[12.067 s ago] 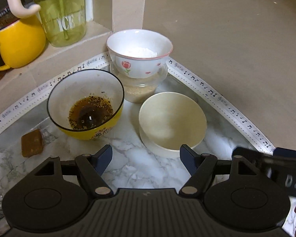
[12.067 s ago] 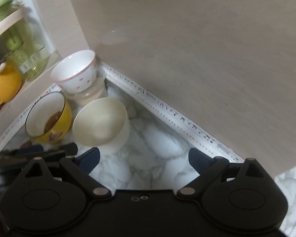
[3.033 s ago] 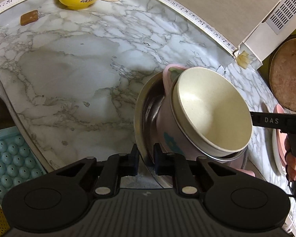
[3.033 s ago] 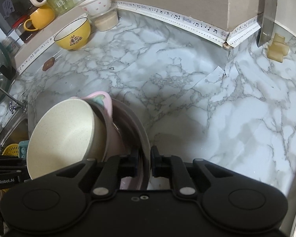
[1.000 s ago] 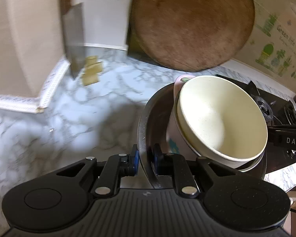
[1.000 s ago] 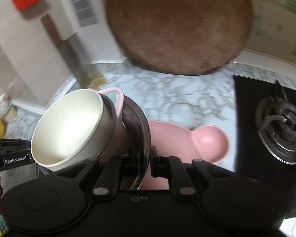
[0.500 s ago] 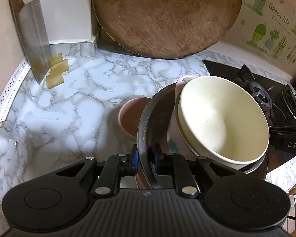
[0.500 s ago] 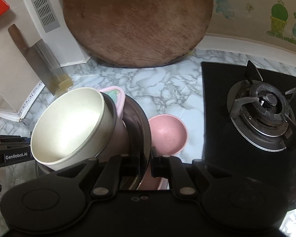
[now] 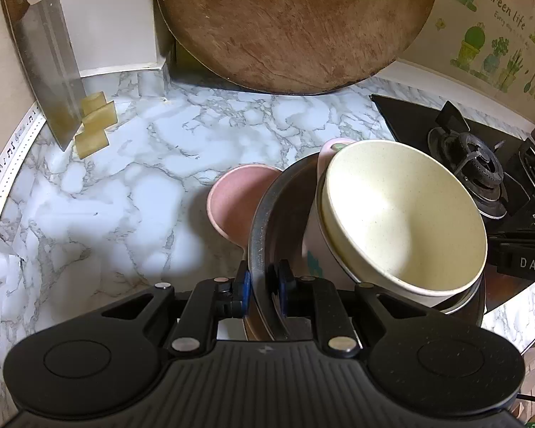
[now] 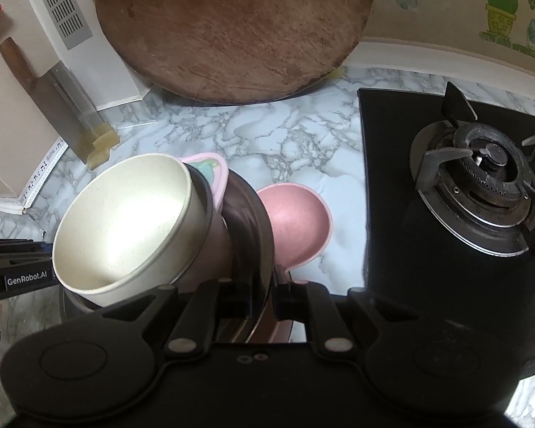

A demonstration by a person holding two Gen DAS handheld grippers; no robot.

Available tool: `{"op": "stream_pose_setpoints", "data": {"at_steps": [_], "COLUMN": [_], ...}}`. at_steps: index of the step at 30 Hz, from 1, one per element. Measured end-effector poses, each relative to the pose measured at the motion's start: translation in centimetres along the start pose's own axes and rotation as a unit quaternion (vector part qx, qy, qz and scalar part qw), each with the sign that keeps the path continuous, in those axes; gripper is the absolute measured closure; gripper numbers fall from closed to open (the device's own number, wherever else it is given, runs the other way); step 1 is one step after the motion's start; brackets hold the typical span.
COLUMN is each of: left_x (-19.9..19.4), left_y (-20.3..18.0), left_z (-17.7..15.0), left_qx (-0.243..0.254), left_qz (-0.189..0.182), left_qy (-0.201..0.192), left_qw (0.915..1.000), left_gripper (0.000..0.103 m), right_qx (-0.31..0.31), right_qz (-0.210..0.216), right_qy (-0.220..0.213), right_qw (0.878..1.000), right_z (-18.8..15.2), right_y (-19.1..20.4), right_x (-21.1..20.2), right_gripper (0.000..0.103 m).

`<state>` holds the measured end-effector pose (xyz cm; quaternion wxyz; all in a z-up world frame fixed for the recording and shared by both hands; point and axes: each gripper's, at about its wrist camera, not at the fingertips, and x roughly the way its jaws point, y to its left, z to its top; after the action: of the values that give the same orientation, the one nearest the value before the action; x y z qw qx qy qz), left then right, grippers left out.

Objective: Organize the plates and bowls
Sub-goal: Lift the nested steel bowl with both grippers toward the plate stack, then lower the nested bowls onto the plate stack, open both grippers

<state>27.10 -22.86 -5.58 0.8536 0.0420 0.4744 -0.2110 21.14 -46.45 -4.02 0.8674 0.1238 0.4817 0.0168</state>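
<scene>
A big round wooden cutting board (image 9: 292, 25) leans against the wall at the back of the marble counter (image 9: 125, 185). To the left of the board a cleaver (image 9: 48, 67) with a wooden handle stands against the wall, and some small yellowish blocks (image 9: 94, 125) lie at the foot of its blade. To the right of the board there is a black gas stove (image 10: 481, 185) with a burner, and above the stove the wall has plant stickers (image 9: 495, 46) with the words "Green life".
</scene>
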Motion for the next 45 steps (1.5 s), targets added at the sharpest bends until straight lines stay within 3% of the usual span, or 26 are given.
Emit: {"op": "stream_pose_setpoints", "data": {"at_steps": [12,23,32,36,42,45], "left_x": [0.2,-0.1,-1.9,-2.7,-4.8,-6.1], "left_y": [-0.1,0.1,0.4,0.6,0.7,0.7], "left_z": [0.1,-0.1,-1.0,-1.3,-2.2,-2.7], "left_qx": [0.009,0.018,0.022,0.021,0.025,0.027], "left_qz": [-0.002,-0.002,0.003,0.009,0.008,0.006], "left_qy": [0.003,0.013,-0.002,-0.01,-0.027,-0.038], "left_qw": [1.0,0.9998,0.9998,0.9997,0.9993,0.9989], "left_gripper": [0.089,0.088,0.087,0.072,0.071,0.071], "right_qx": [-0.001,-0.001,0.0,-0.011,-0.027,-0.032], "right_qz": [-0.009,-0.019,-0.015,-0.013,-0.004,0.002], "right_qy": [-0.002,0.004,-0.011,-0.02,-0.042,-0.055], "right_qw": [1.0,1.0,1.0,1.0,0.999,0.998], "right_z": [-0.2,-0.7,-1.4,-1.9,-2.7,-3.3], "right_y": [0.2,0.4,0.6,1.3,2.6,3.2], "right_x": [0.1,0.0,-1.9,-3.0,-5.1,-6.2], "right_gripper": [0.09,0.08,0.072,0.07,0.064,0.055]}}
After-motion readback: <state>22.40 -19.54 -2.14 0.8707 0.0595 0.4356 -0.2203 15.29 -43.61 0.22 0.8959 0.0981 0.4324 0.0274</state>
